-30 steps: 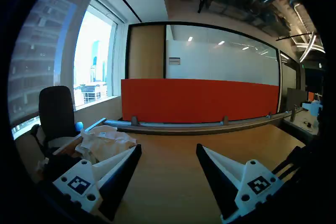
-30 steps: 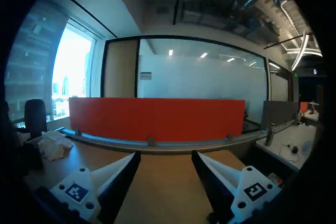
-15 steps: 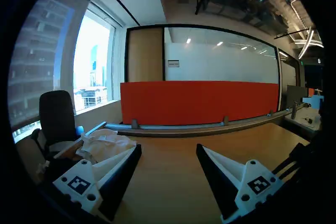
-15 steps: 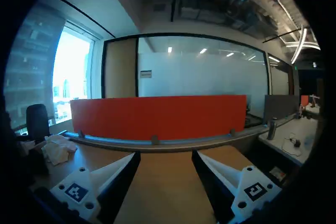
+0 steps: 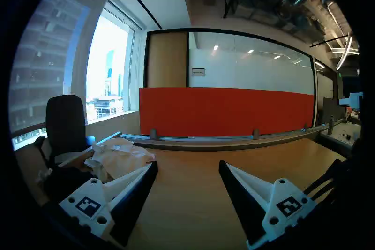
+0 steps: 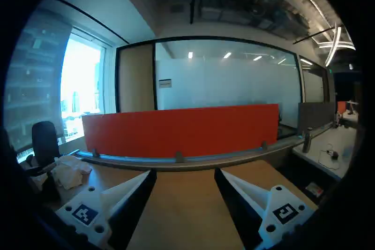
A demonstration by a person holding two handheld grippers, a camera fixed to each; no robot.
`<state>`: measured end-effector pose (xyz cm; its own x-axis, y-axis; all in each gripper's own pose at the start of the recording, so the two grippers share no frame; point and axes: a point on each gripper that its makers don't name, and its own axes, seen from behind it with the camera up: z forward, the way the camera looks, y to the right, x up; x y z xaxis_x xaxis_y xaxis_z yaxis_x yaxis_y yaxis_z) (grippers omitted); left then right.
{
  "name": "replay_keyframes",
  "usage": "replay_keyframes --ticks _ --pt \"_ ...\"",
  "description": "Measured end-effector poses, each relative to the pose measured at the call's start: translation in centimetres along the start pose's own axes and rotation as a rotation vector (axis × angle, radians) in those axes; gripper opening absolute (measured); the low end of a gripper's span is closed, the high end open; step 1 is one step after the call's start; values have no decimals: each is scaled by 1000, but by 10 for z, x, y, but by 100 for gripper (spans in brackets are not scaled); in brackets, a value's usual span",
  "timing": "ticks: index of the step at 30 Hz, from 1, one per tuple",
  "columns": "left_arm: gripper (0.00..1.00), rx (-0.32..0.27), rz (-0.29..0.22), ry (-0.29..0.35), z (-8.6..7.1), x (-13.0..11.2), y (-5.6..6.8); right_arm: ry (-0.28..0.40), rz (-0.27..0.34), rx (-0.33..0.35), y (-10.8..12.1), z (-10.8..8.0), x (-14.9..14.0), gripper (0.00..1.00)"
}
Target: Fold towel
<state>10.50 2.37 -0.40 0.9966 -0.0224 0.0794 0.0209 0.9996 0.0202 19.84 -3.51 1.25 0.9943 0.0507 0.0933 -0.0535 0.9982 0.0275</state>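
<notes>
Towel [image 5: 117,156]: crumpled heap, lying on tabletop [image 5: 281,156] at left, beside chair [image 5: 65,125], beyond tips of tongs. Left tongs [image 5: 187,163]: hovering over tabletop, fingers standing wide apart, gripping nothing. Right tongs [image 6: 185,171]: likewise gaping, holding nothing, facing orange divider [image 6: 183,130].

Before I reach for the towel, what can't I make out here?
Towel: left gripper view, near edge hidden behind the left gripper.
Towel corners: right gripper view, too small and crumpled, far left.
Neighbouring desk items: right gripper view, too small.
</notes>
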Motion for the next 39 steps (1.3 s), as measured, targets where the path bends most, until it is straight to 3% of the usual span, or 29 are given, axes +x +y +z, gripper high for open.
replay_keyframes --ticks 11,15,26,39 --pt "97 -6 -5 27 2 -39 -13 -4 -7 -3 -12 3 -21 95" --pt "96 -8 11 37 4 -53 -17 0 -9 -21 -6 2 -33 95" --pt "97 -12 -14 56 8 -89 -24 18 -9 -65 14 -6 -52 96" --pt "97 -19 10 87 9 -99 -26 14 -17 -64 11 -8 -66 96"
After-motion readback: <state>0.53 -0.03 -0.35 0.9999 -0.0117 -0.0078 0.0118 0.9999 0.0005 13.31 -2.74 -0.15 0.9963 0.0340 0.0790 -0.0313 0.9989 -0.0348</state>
